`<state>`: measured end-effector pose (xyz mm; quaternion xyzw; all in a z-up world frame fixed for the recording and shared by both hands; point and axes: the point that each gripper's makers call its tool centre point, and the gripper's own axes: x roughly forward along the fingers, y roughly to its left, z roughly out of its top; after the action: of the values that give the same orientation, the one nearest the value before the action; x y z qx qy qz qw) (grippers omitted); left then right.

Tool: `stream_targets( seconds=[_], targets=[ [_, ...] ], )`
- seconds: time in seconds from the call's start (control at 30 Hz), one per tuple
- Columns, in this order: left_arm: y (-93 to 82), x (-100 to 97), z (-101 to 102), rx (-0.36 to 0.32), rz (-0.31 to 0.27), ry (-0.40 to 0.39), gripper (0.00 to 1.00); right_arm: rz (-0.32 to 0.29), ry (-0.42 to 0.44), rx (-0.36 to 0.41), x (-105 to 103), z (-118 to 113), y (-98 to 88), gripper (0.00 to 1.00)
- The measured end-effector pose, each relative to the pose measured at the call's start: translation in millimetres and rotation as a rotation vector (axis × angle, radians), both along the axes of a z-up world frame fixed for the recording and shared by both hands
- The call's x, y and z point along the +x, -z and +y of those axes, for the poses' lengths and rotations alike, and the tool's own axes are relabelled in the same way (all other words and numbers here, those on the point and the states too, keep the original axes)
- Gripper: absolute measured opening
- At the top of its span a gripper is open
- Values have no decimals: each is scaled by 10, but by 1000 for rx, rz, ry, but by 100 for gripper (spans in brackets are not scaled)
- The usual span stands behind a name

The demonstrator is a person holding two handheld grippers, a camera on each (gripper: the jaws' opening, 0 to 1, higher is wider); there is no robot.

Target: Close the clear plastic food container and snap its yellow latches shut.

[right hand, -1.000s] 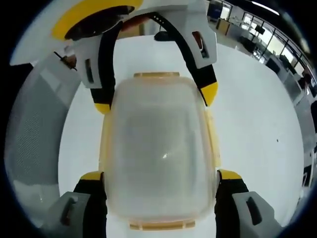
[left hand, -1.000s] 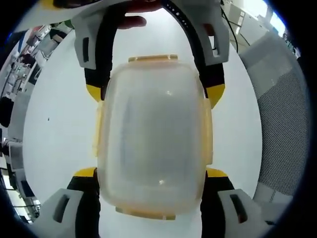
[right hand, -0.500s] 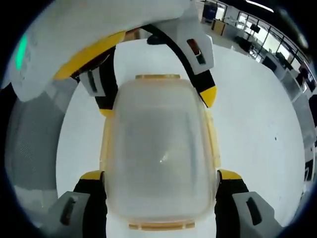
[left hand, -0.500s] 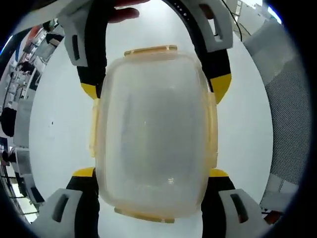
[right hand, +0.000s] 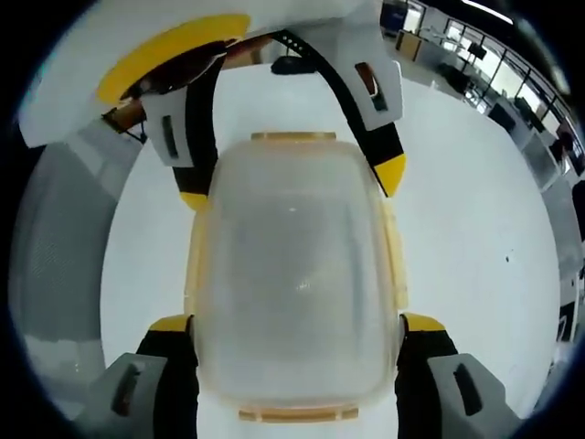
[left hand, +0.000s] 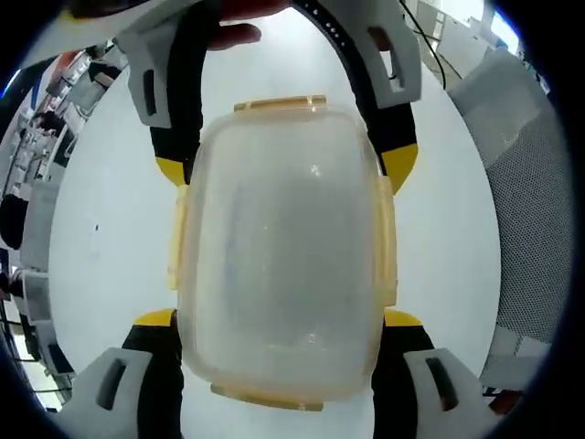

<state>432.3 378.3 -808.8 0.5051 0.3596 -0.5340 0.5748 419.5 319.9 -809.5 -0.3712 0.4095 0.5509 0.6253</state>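
Note:
The clear plastic food container (left hand: pixel 283 256) lies on a white table (left hand: pixel 101 229) with its lid on. Yellow latches run along its long sides (left hand: pixel 388 242) and its ends (left hand: pixel 279 104); they lie flat against the rim. My left gripper (left hand: pixel 279 318) grips the near end, yellow-tipped jaws pressed to both sides. My right gripper (left hand: pixel 285 166) holds the far end the same way. In the right gripper view the container (right hand: pixel 297 274) sits between the right gripper (right hand: pixel 297 322) below and the left gripper (right hand: pixel 292 183) above.
A grey mesh surface (left hand: pixel 530 210) borders the table on one side, also seen as grey mesh (right hand: pixel 55 247) in the right gripper view. A person's fingers (left hand: pixel 233 37) hold the right gripper. An office room with desks (right hand: pixel 512 101) lies beyond the table.
Both views shifted slightly with the hands. The container stays in place between the two grippers, and the jaws keep the same hold.

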Motion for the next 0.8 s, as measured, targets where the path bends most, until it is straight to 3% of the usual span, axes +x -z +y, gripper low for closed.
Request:
stream_targets(
  seconds=[0.8],
  targets=[
    [26,34,9,20,-20,-1,86,-4,1,6,27,5,-4,91]
  ],
)
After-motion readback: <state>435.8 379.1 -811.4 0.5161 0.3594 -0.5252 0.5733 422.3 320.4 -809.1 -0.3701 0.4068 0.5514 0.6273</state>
